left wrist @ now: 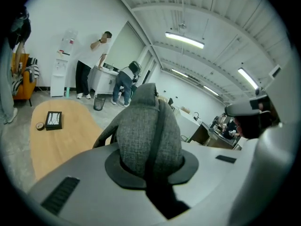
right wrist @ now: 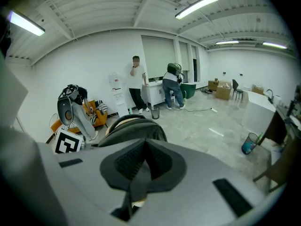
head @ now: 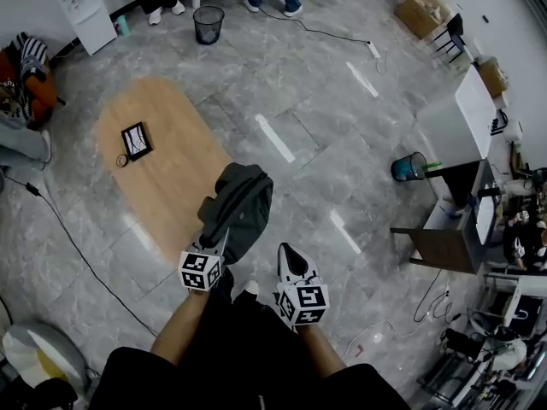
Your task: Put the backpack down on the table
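In the head view, the jaws of the left gripper [head: 217,240] are covered by the backpack [head: 244,202], and the table [head: 162,195] edge just beyond them is concealed under its fabric. In the left gripper view, the backpack's lower part is cut off by the gripper body, and the flat black item [left wrist: 54,120] and small ring [left wrist: 40,125] on the table, well beyond and left of the jaws, are too small to be identified. In the right gripper view, the table is almost wholly masked by the backpack.
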### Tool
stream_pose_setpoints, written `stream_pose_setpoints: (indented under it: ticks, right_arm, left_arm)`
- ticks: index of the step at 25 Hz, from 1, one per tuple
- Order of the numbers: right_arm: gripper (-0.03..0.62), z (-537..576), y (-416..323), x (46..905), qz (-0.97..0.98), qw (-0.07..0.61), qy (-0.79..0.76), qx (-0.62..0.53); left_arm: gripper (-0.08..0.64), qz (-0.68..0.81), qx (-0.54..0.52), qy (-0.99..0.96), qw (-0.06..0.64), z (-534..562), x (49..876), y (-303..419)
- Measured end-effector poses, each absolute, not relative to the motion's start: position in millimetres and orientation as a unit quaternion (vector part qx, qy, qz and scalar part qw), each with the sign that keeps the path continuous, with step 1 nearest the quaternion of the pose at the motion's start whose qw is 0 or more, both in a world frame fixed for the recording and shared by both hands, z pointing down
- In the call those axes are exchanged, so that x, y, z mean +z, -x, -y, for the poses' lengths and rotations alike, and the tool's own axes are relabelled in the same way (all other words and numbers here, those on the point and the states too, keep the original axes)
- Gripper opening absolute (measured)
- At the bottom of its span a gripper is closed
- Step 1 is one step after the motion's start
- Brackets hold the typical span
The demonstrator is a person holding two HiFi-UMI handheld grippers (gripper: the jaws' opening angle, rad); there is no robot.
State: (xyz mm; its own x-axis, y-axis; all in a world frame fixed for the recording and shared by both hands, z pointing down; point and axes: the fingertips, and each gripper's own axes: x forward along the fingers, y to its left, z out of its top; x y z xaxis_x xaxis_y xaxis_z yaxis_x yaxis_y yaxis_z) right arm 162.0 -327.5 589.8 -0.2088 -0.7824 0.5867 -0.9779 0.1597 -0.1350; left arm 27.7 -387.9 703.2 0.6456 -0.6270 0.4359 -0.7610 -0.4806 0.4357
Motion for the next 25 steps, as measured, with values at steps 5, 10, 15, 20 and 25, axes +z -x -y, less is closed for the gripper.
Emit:
stream_pose_setpoints:
  ticks: [5, 10, 15, 20, 25]
  right_arm:
    - [0.011, 339, -143, 591, 0.75, 0.205, -0.579, 0.245]
    - [0.011, 344, -128, 595, 0.758, 0.214, -0.566, 0.243]
    - [0.011, 350, -112, 598, 0.763, 0.224, -0.554, 0.246]
    - [0.011, 357, -95, 605, 0.769, 0.234, -0.541, 0.246]
    - [0.011, 363, -73, 610, 0.778, 0.244, -0.524, 0.247]
  left_arm:
    - [0.067, 0.436, 0.091, -0.836, 0.319, 393, 715, 7]
    - [0.085, 0.458, 0.082, -0.822, 0.329, 395, 729, 37]
    - [0.115, 0.461, 0.089, -0.822, 0.324, 404, 738, 60]
    - [0.152, 0.467, 0.104, -0.819, 0.316, 419, 750, 82]
    - [0.167, 0.479, 0.105, -0.806, 0.332, 428, 767, 108]
